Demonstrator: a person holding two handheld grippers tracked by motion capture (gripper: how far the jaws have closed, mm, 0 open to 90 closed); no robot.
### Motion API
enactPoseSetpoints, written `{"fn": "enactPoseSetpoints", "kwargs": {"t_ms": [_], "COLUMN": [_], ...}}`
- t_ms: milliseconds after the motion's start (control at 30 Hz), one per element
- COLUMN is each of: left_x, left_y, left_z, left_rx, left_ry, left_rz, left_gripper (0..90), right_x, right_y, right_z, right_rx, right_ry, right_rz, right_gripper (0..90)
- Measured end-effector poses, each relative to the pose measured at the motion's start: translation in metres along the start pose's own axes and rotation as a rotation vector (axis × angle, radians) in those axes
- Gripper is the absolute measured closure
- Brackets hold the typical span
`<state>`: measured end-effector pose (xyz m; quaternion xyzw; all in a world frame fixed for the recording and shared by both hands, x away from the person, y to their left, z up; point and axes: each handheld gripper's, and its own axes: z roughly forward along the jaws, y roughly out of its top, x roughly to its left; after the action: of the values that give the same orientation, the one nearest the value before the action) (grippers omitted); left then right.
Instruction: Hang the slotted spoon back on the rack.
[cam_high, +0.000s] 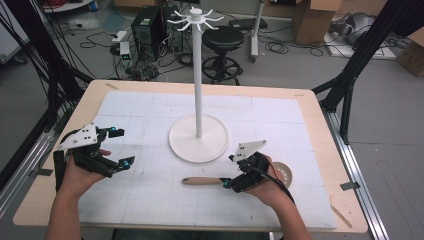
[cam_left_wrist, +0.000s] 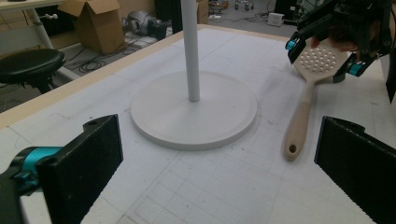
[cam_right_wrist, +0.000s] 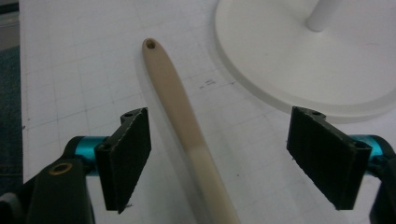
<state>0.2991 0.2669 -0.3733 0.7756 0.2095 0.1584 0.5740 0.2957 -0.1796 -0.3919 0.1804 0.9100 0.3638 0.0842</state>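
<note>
Spatula waiting between your open right jaws, not yet gripped.
Your right gripper (cam_high: 231, 171) straddles the beige wooden-handled slotted spatula (cam_right_wrist: 187, 121) with jaws spread wide on either side of the handle, probably lining up a grasp. It lies flat on the white gridded mat (cam_high: 150, 200), just in front of the white round-based hook stand (cam_high: 198, 125); its long axis runs left-right, hole-end handle pointing left, perforated head right. Your left gripper (cam_high: 120, 147) hovers open, well apart.
</note>
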Motion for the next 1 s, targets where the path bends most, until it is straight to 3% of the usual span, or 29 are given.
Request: {"fn": "enactPoseSetpoints", "kwargs": {"t_ms": [367, 667, 1000], "left_x": [0.000, 0.001, -0.001], "left_y": [-0.004, -0.004, -0.003], "left_z": [0.000, -0.001, 0.001], "left_rx": [0.008, -0.004, 0.003], "left_ry": [0.006, 0.001, -0.003], "left_rz": [-0.009, -0.010, -0.005], "left_gripper": [1.7, 1.6, 1.7], "right_x": [0.002, 0.005, 0.004], "right_y": [0.003, 0.004, -0.001], "right_z": [0.024, 0.033, 0.039], "right_rx": [0.136, 0.179, 0.281], "right_ry": [0.064, 0.078, 0.068], "right_rz": [-0.029, -0.054, -0.055], "right_gripper": [30.4, 39.8, 48.9]}}
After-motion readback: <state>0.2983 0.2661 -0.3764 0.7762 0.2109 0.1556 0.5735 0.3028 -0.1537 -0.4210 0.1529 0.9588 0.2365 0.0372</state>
